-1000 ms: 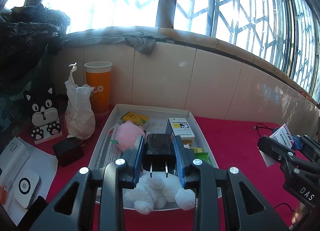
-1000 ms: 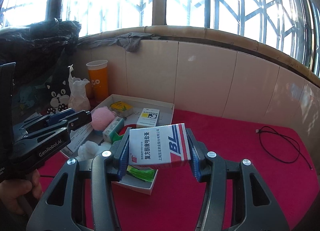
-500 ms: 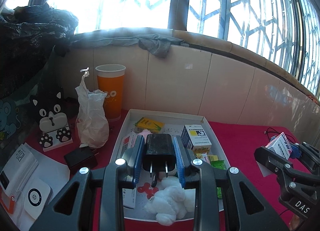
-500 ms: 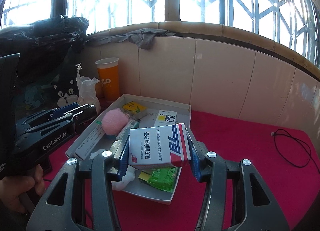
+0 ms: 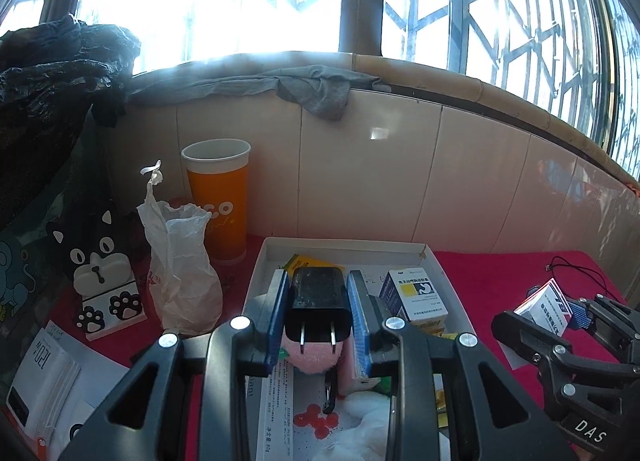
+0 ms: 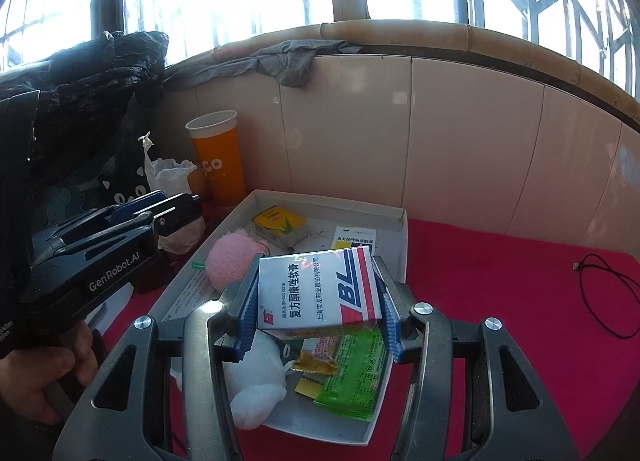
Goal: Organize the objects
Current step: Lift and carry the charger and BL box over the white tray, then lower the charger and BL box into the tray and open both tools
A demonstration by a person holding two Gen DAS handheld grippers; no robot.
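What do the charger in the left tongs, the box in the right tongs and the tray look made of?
Charger: matte black plastic, it seems, with two bare metal prongs. Box: thin printed cardboard with a slight sheen, judging by its folded edges. Tray: probably white cardboard, going by its thin upright walls and folded corner.

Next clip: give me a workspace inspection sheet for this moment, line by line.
Surface: red cloth covers the ledge.
Job's things: white tray holds a pink pom-pom, yellow box, white plush and green sachet.
Clutter: orange cup, crumpled plastic bag, cat-shaped stand left of the tray.
Grippers: left gripper shut on black charger; right gripper shut on ointment box, both over the tray.
Cables: black cable loose on the cloth, right side.
Surroundings: tiled wall, grey rag on the sill, barred windows.
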